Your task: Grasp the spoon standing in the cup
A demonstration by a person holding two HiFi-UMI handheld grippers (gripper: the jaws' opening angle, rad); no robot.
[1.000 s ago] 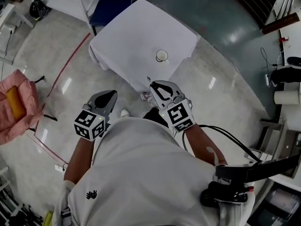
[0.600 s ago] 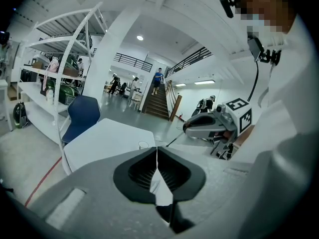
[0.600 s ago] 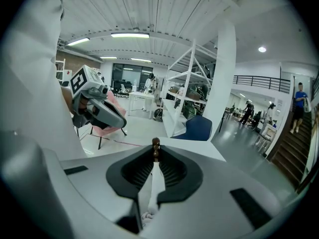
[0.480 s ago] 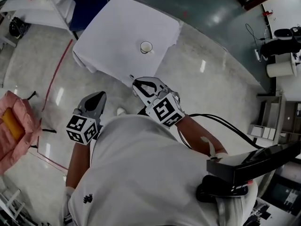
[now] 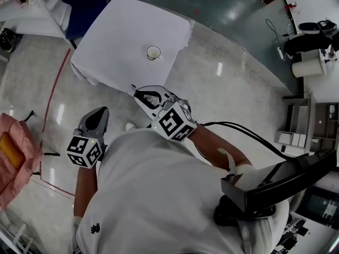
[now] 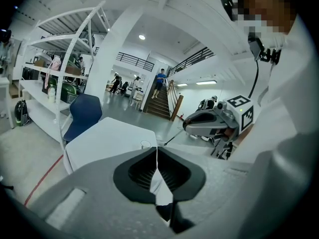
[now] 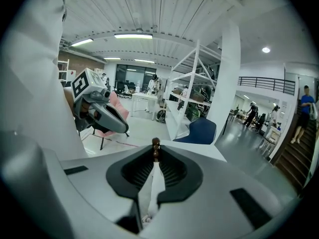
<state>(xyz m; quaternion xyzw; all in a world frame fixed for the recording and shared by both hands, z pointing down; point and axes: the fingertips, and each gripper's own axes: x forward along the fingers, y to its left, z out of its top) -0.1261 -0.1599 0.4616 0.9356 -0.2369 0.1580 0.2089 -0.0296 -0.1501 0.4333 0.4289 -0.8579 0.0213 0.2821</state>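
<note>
A small white cup stands near the front edge of a table under a white cloth; the cup also shows in the left gripper view. My right gripper hovers off the table's near edge, short of the cup, shut on a thin spoon. The spoon's dark end pokes out between the closed jaw tips of the right gripper. My left gripper hangs lower left over the floor, its jaws shut with nothing between them.
A blue chair stands behind the table. A pink padded chair sits at the far left beside a red floor line. Shelving and a staircase lie farther off. A black cable trails from my right arm.
The table and cup have slid up and left in the head view. The right gripper keeps the spoon and now sits slightly farther from the cup. The left gripper stays shut.
</note>
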